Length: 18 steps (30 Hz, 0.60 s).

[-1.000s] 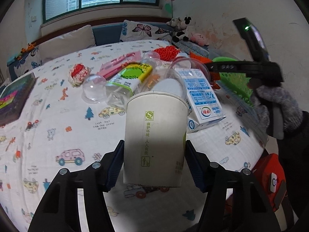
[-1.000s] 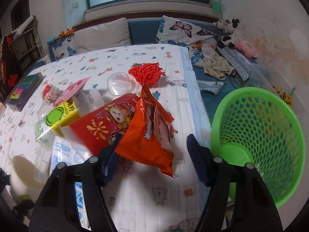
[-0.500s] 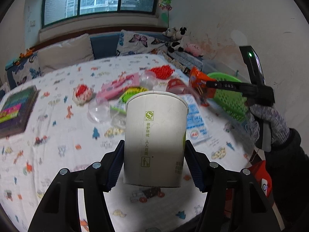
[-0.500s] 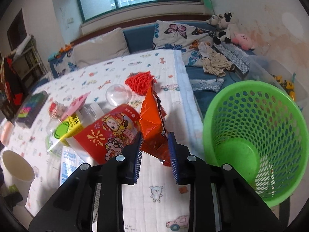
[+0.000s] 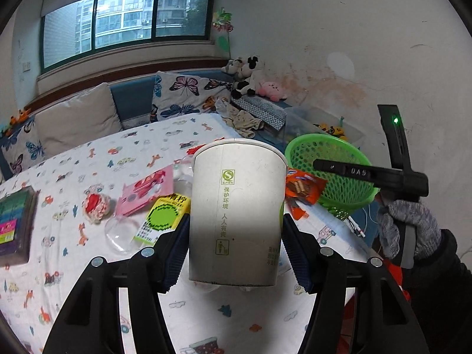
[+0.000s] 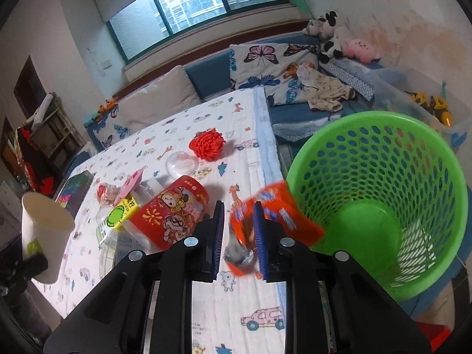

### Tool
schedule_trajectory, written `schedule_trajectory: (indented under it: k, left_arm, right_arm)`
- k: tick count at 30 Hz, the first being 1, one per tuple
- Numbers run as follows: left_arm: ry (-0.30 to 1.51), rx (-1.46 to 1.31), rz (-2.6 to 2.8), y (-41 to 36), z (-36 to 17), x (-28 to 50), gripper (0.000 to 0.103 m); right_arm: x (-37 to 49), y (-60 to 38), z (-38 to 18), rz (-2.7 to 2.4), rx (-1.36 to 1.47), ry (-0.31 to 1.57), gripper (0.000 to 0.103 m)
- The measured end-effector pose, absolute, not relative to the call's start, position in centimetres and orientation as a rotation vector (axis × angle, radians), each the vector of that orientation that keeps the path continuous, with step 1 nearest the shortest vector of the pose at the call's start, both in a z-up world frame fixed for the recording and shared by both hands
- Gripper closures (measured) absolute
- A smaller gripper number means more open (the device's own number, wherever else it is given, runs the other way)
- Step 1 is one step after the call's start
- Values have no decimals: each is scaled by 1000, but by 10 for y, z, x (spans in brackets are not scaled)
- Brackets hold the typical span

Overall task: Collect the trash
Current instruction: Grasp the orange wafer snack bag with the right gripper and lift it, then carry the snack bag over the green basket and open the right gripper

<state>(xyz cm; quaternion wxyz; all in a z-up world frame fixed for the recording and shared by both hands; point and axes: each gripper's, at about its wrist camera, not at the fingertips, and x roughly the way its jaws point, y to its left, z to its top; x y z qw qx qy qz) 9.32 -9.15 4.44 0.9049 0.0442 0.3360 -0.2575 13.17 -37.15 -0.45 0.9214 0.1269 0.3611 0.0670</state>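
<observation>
Left tool (image 5: 236,244): pads closed on paper cup (image 5: 237,218), light and crushable, so you grip mid-wall gently | Right tool (image 6: 238,236): narrowly parted around orange wrapper (image 6: 265,221), thin, slippery, blurred; whether you grip it is unclear | Wrapper beside green basket (image 6: 380,206), above bench (image 6: 250,303).

Your worktop (image 6: 206,309) wears a white cloth printed with cars and animals. Near its right edge lie a red knitted ball (image 6: 207,146), a clear dome (image 6: 181,162) and a red cartoon canister (image 6: 169,214); toward the left edge sits a dark box (image 5: 13,225).
</observation>
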Motion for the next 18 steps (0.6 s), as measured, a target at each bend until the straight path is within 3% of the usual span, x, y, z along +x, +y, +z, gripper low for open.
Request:
schedule_trajectory:
  k: [4,6,8,12,18]
  left_arm:
    - [706,97,-531,-94,42,96,44]
    - [714,96,-526,-94,40,97,44]
    - [729,89,-519,-92,36,100,44]
    - [743,81,-515,-90,33,102,44]
    - [752,77,-510,-88,30,108,44]
  right_arm:
    - [137,-372,-11,118,235,749,41]
    - [141,-367,-15,118,185,760,38]
    - [146,-362,-20,113,135,774,26]
    - [160,-351,-33,126,27,817,17]
    - [183,-341,-53,139,-106,882,13]
